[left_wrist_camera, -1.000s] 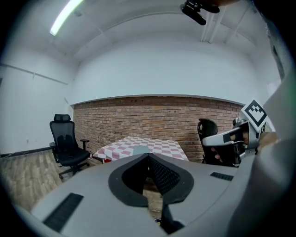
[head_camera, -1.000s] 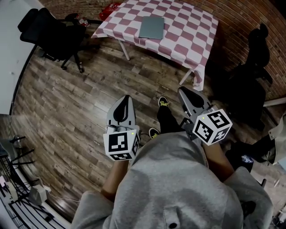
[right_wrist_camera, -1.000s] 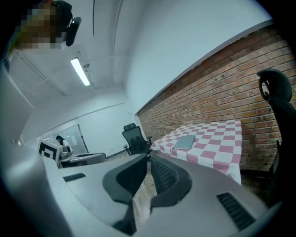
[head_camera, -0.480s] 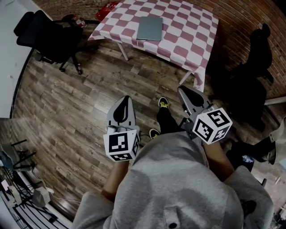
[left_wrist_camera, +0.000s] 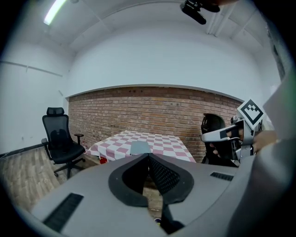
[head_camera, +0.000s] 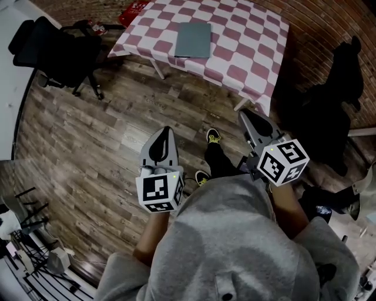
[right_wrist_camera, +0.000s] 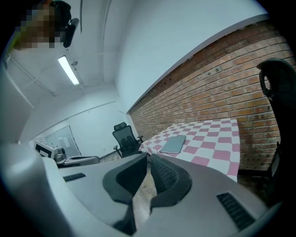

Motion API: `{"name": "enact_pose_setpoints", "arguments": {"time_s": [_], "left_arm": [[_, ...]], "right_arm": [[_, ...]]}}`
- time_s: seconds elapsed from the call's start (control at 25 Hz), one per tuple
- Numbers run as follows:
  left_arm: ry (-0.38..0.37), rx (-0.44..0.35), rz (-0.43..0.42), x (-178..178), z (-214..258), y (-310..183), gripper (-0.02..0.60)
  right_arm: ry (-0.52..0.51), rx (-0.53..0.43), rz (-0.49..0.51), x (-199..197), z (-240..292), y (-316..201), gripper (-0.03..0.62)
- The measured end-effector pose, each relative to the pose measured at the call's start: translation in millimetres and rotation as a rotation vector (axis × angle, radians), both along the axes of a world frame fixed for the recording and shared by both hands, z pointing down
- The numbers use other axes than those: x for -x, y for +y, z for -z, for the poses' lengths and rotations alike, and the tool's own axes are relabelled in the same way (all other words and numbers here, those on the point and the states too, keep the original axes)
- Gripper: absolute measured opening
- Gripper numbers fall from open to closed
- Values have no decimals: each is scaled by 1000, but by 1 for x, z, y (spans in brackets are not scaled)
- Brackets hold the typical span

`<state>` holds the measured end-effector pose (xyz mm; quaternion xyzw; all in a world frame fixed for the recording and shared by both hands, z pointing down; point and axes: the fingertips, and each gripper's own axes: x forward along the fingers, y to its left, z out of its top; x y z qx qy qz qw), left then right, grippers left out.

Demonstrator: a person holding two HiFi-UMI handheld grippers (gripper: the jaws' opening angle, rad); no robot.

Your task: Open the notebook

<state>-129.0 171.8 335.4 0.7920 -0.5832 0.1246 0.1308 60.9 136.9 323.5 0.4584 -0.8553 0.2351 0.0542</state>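
Note:
A closed grey notebook point(head_camera: 193, 40) lies flat on the table with the pink-and-white checked cloth point(head_camera: 247, 41), well ahead of me. It also shows in the left gripper view as the notebook point(left_wrist_camera: 140, 148) and in the right gripper view as the notebook point(right_wrist_camera: 173, 144). My left gripper point(head_camera: 165, 131) hangs over the wooden floor, jaws together, nothing in them. My right gripper point(head_camera: 245, 115) is held level with it, shut and empty, a stretch short of the table's near corner. Both point toward the table.
A black office chair point(head_camera: 47, 50) stands left of the table, and a second dark chair point(head_camera: 338, 88) stands right of it by the brick wall. A red object point(head_camera: 134, 7) sits at the table's far left. Cables and a stand point(head_camera: 32, 258) lie at lower left.
The table and notebook have drawn nearer to me and shifted slightly left in the head view. Both grippers have moved forward together, still shut.

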Motion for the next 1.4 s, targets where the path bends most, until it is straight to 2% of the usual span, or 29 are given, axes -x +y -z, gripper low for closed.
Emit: {"name": "enact_pose_setpoints", "arguments": {"time_s": [0.6, 1.4], "left_arm": [[-31, 41, -20, -8, -1, -104, 11], [-67, 62, 15, -25, 1, -191, 11]], "right_arm": [[-28, 52, 25, 3, -10, -99, 44], [-65, 81, 68, -8, -16, -190, 44]]}}
